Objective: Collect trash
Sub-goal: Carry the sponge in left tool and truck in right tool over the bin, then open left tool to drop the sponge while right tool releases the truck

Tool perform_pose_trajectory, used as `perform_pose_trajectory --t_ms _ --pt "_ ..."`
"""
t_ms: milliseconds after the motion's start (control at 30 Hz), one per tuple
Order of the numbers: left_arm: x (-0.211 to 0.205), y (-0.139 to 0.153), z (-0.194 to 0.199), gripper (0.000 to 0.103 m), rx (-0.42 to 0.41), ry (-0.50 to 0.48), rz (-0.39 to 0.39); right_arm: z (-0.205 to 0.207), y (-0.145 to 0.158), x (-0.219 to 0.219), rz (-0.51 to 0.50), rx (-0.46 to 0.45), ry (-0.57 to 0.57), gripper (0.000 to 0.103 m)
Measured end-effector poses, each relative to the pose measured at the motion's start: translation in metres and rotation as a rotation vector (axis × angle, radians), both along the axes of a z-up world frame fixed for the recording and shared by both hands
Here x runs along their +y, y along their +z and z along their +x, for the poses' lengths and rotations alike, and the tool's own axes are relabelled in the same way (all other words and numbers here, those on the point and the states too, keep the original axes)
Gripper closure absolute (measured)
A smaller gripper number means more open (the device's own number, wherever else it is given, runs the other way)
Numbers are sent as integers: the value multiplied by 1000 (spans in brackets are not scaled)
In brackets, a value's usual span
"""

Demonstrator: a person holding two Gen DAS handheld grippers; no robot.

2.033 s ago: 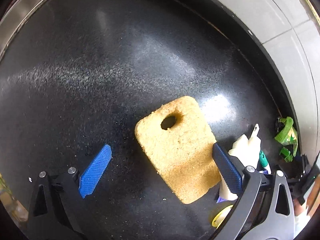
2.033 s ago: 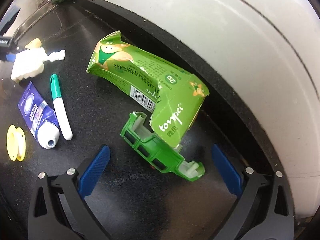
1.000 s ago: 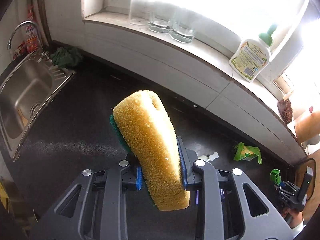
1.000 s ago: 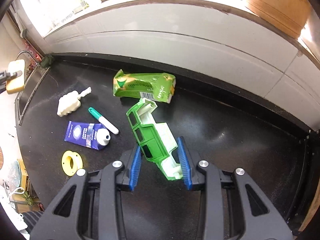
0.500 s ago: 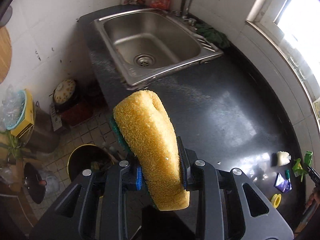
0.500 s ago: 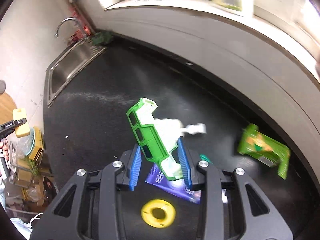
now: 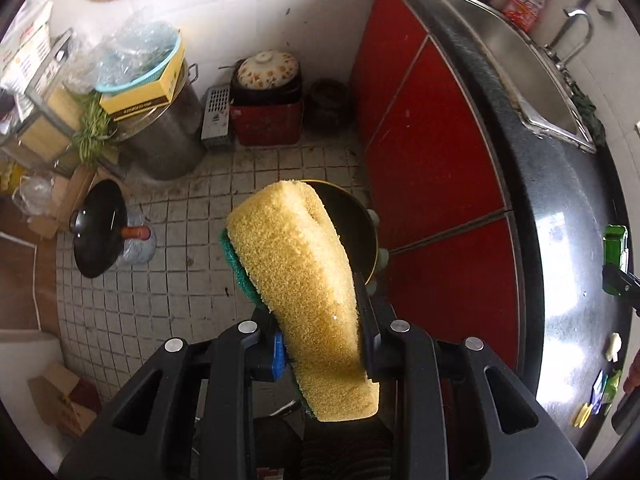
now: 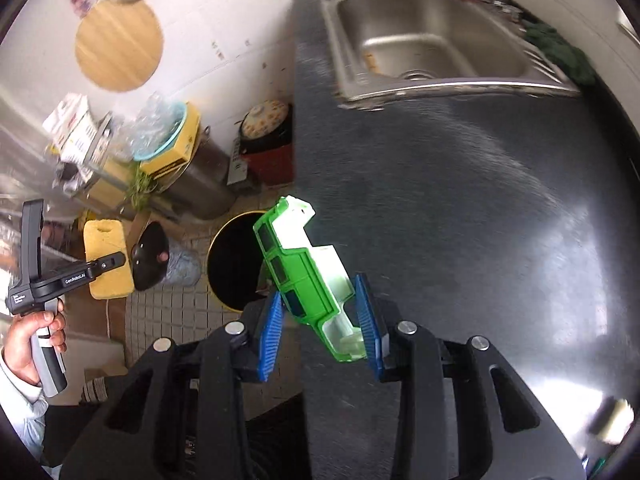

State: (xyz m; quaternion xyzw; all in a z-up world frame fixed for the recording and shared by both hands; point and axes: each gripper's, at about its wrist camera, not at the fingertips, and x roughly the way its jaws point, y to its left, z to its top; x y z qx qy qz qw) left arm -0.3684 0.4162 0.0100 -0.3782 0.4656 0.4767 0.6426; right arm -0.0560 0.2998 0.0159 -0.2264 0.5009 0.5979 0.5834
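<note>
A: Now, compared with a second ago, what has changed?

B: Both views have swung off the black bench toward the tiled floor. The left hand-held gripper was over the bench by the window; now it hangs over the floor, pinching the yellow sponge as before. The right hand-held gripper pinches the same green toy truck, now at the bench edge rather than above the litter.

A: What is hidden or unclear?

B: The sponge covers much of the round dark bin ahead of the left fingers, so its contents cannot be told. From the right wrist the truck overlaps the bin's rim, and the interior reads only as black. Small items far right of the left hand-held gripper are too small to name.

A: And the containers?

B: The steel sink, beyond the right hand-held gripper, looks nearly bare. A blue basket of clear plastic sits on a yellow box, far ahead-left.
</note>
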Motion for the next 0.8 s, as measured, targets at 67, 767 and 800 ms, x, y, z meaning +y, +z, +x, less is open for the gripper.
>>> perform_pose_trajectory --t_ms 67,767,800 --pt "1 -7 -16 76 -9 32 -15 -29 -2 24 -12 -4 61 68" --pt "46 -26 -28 21 -102 82 -67 -94 -11 129 -66 289 96 34" --pt "46 -23 -28 6 -105 110 -38 -91 -5 131 -44 300 66 12"
